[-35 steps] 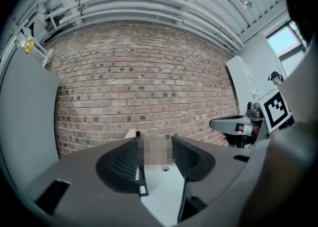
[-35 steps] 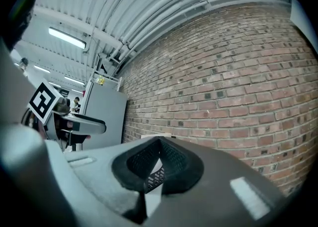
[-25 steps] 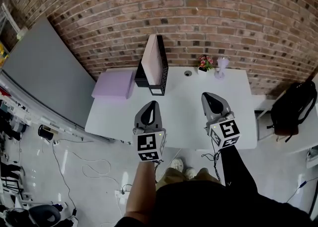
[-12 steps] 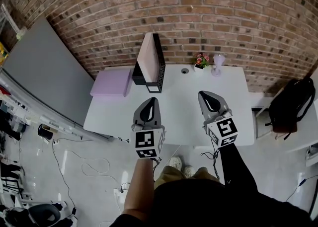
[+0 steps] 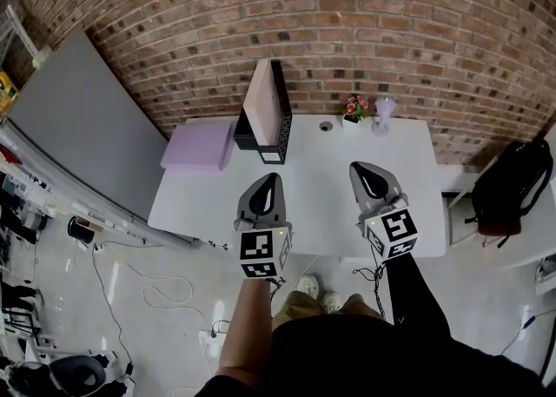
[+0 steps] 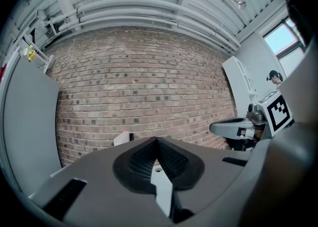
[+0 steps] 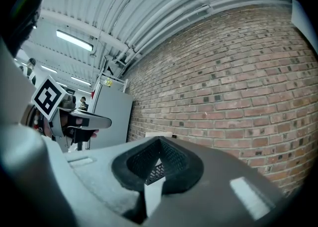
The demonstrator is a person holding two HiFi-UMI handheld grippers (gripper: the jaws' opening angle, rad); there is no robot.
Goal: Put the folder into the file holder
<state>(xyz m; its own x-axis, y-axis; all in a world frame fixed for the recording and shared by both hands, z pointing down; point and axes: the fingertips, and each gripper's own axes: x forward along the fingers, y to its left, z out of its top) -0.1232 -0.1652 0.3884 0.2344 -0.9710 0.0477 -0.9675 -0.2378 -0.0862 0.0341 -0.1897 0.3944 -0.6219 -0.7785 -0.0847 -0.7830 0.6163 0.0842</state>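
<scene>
Folder (image 5: 261, 105) in file holder (image 5: 283, 130) — upright

No legible text; only square markers (image 5: 263, 252) on left gripper (image 5: 273, 177) and right gripper (image 5: 357, 166).

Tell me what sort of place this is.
Probably an office corner in a lab or workshop: a white desk stands against a bare brick wall, a file holder sits on it, and loose cables trail across the floor.
</scene>
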